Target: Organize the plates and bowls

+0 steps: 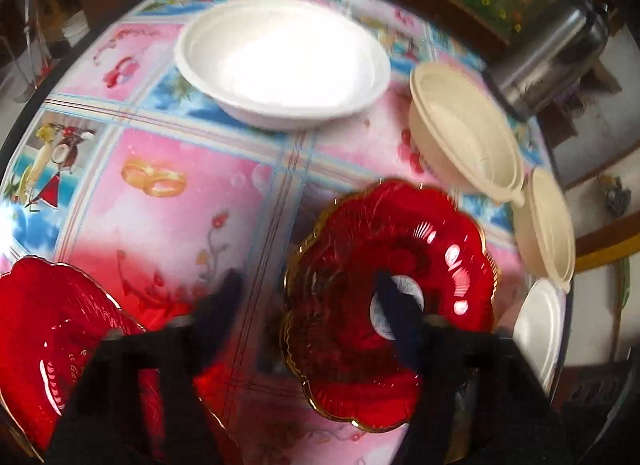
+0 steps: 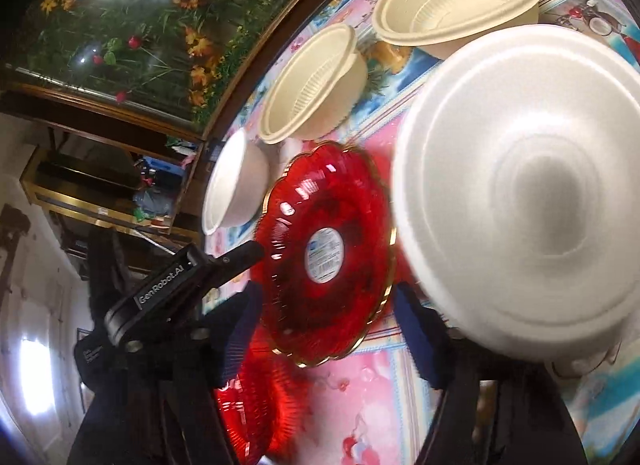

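A red scalloped glass plate (image 1: 390, 301) with a gold rim and a white sticker lies on the patterned tablecloth; it also shows in the right wrist view (image 2: 324, 253). My left gripper (image 1: 310, 297) is open, its right finger over the plate's centre, its left finger over the cloth. A second red plate (image 1: 48, 345) lies at the lower left. My right gripper (image 2: 328, 317) is open in front of the red plate. A large white foam plate (image 1: 282, 61) sits at the far middle, close on the right in the right wrist view (image 2: 520, 193).
Two cream bowls (image 1: 464, 129) (image 1: 548, 229) and a small white bowl (image 1: 538, 329) line the table's right edge. A steel flask (image 1: 556, 53) stands beyond them. The left gripper's body (image 2: 172, 289) shows in the right wrist view. A flower picture (image 2: 140, 25) hangs behind.
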Motion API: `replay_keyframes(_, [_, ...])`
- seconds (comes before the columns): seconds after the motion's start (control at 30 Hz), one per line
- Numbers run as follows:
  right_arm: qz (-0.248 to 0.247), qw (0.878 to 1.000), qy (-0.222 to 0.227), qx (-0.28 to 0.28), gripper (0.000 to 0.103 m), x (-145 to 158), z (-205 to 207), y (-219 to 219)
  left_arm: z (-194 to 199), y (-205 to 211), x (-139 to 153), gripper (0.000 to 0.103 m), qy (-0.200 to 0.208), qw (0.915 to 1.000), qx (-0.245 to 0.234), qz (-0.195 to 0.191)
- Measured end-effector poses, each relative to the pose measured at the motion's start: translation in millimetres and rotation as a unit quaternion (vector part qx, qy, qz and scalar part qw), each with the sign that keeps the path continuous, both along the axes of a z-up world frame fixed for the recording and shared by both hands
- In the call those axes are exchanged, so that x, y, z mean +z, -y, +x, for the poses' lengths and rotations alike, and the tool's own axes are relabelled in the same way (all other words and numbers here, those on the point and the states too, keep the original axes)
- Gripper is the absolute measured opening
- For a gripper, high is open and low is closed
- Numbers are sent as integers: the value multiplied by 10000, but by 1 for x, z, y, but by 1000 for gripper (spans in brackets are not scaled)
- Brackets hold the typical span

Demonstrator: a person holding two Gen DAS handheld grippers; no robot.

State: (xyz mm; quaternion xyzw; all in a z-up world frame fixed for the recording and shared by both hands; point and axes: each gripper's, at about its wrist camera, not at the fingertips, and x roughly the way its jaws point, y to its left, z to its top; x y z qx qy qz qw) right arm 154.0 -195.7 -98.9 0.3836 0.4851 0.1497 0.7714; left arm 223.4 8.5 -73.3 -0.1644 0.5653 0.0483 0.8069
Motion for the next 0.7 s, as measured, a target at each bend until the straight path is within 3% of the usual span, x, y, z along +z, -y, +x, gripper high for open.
replay_keyframes(0.13, [-102,9999,-126,-27,53,-7,2,1,5,8,-7,38,-103,9992,-184,352])
replay_keyframes(0.2, [-112,9998,-186,-1,46,-11,3,2,5,8,-10,20,-174,9991,-189,333])
replay_keyframes(0.23, [-139,9997,-221,30,35,-13,3,1,5,8,-10,19,-156,9991,-209,320])
replay_keyframes(0.33, [-398,9989,-238,76,18,-15,3,-2,3,10,-8,18,-95,9987,-267,422])
replay_keyframes(0.7, [-638,9978,168,73,14,5,-13,-3,-13,7,20,16,317,9981,-326,412])
